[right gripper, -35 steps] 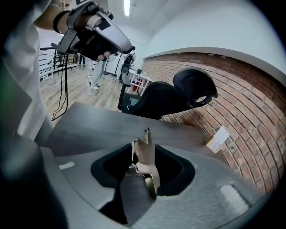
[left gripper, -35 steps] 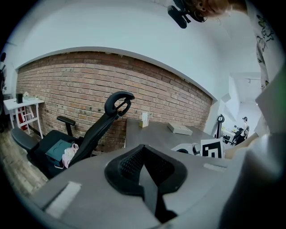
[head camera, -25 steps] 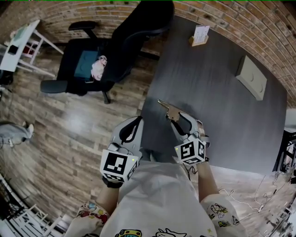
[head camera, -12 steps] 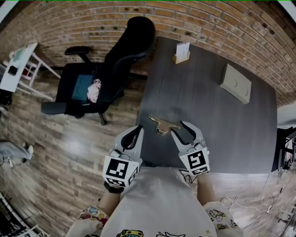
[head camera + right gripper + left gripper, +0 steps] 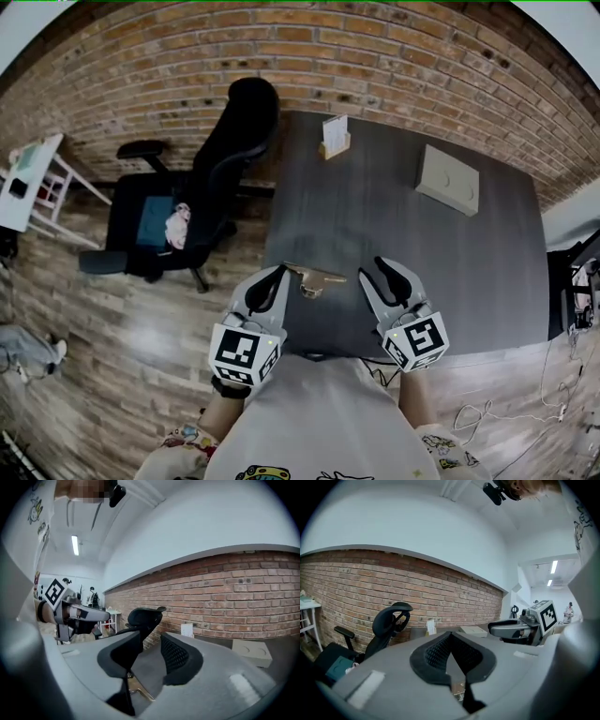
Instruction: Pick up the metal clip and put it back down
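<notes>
The brass-coloured metal clip [image 5: 314, 276] lies on the dark table [image 5: 441, 262] near its front edge, between my two grippers and touched by neither. My left gripper [image 5: 277, 273] is just left of the clip, its jaws shut and empty. In the left gripper view [image 5: 450, 638] the pads meet at the tips. My right gripper [image 5: 371, 270] is to the right of the clip and above the table. It is open, its jaws have just been closing, and nothing is between them. In the right gripper view [image 5: 151, 641] the clip [image 5: 140, 691] shows low down, under the gap.
A black office chair [image 5: 220, 164] stands at the table's left side. A card holder [image 5: 334, 138] and a flat beige box [image 5: 448, 180] sit at the table's far side by the brick wall. A white side table [image 5: 33, 173] is at the far left.
The clip was at the right gripper's jaw tips a second ago and now lies free on the table. The right gripper has risen and drawn off to the right. The left gripper has lifted a little.
</notes>
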`<state>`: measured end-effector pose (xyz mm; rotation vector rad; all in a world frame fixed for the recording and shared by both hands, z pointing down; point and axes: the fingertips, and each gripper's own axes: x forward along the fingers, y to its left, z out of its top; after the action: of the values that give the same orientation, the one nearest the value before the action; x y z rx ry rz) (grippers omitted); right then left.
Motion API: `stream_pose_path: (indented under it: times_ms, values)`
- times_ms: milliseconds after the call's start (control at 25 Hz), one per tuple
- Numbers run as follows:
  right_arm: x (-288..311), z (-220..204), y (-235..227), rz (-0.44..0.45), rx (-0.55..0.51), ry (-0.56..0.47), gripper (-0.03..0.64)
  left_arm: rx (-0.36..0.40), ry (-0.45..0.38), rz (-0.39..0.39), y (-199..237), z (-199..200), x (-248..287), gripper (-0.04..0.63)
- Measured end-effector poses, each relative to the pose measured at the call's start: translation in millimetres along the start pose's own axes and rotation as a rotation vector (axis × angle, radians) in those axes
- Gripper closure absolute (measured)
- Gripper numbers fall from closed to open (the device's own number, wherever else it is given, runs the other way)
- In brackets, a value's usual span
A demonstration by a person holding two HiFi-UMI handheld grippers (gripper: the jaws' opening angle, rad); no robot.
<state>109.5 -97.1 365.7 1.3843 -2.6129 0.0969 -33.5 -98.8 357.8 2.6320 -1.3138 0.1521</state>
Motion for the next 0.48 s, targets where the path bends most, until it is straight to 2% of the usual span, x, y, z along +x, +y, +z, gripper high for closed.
stream_pose_path:
  times_ms: [240, 480]
  values:
    - [-24.5, 15.7, -14.2, -0.048, 0.073, -0.071, 0.507, 0.021, -0.011, -0.059, -14.8, 7.2, 11.8, 0.592]
    - [-48.1, 19.3, -26.1, -0.088, 0.133, -0.108, 0.565, 0.034, -0.006, -0.092, -27.4, 9.7, 17.2, 0.585]
